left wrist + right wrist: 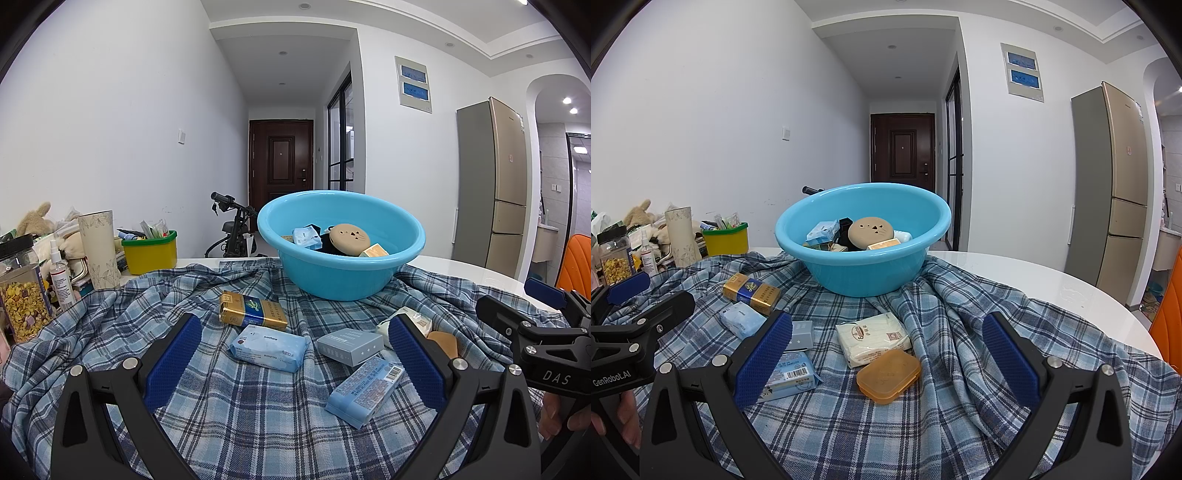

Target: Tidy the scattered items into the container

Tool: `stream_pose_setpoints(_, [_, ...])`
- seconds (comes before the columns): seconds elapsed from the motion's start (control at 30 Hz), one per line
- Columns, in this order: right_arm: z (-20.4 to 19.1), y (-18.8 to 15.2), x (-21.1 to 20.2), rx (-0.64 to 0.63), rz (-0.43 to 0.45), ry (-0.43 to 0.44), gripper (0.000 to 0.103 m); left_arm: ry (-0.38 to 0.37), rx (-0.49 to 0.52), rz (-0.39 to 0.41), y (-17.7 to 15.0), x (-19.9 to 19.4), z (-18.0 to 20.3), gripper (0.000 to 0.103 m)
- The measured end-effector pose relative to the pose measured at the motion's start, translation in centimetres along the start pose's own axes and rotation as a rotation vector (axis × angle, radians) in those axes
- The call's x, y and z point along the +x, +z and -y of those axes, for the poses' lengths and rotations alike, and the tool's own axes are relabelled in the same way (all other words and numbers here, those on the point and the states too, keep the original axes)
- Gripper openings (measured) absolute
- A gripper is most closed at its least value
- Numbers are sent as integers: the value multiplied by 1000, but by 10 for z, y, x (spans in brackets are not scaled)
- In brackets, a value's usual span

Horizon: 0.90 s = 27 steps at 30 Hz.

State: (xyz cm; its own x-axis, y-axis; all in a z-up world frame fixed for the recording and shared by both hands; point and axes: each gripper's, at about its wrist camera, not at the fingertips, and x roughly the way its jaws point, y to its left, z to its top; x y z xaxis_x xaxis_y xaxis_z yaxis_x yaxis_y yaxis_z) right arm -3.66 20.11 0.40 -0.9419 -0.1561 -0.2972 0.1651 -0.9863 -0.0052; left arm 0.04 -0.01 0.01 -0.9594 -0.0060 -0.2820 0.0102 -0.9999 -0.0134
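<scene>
Left wrist view
Left gripper (295, 363): jaws spread wide, nothing between the pads; it hangs low over the plaid cloth (240, 417), angled slightly down toward the items, probably lining up a pick.
Basin (341, 282): blue, at 12 o'clock from the gripper, on the cloth; it already holds a round tan case and some small packs, so the tidying looks partly done.
Gold box (253, 309): at 11 o'clock, lying flat, long axis running left to right.
Tissue pack (269, 348): just ahead between the fingers, flat, long axis left to right, tipped slightly down at the right end.
Grey box (349, 346): at 1 o'clock, flat, beside the right finger.
Blue pack (364, 390): near the right finger, long axis slanting from lower left to upper right.
Right gripper (532, 314): at 3 o'clock, seen from the side, jaws apart.

Right wrist view
Right gripper (886, 363): jaws wide and empty, low over the cloth.
White pack (873, 338): at 12 o'clock, flat, partly under the orange case.
Orange case (888, 376): nearest, centred between the fingers, lid shut, long axis slanting up to the right; likely the easiest next grab.
Basin: beyond at 12 o'clock.
</scene>
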Motion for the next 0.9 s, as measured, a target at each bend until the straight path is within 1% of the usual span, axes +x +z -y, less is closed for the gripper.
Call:
stream_pose_setpoints(0.27, [0, 0, 0, -1, -1, -2, 103, -3, 0, -1, 0, 0, 0, 103])
stream_pose_setpoints(0.37, [-2, 0, 2, -9, -12, -10, 103, -26, 4, -2, -2, 1, 0, 103])
stream_pose_setpoints(0.47, [-1, 0, 1, -11, -3, -16, 103, -43, 19, 6, 0, -1, 6, 103])
stream_pose_setpoints(0.53, [-1, 0, 0, -11, 1, -11, 103, -34, 34, 7, -1, -2, 9, 103])
stream_pose_setpoints(0.67, [-4, 1, 0, -26, 2, -7, 103, -33, 51, -11, 2, 1, 14, 103])
stream_pose_setpoints(0.9, [-9, 6, 0, -34, -18, 1, 103, -28, 33, -62, 19, 6, 10, 103])
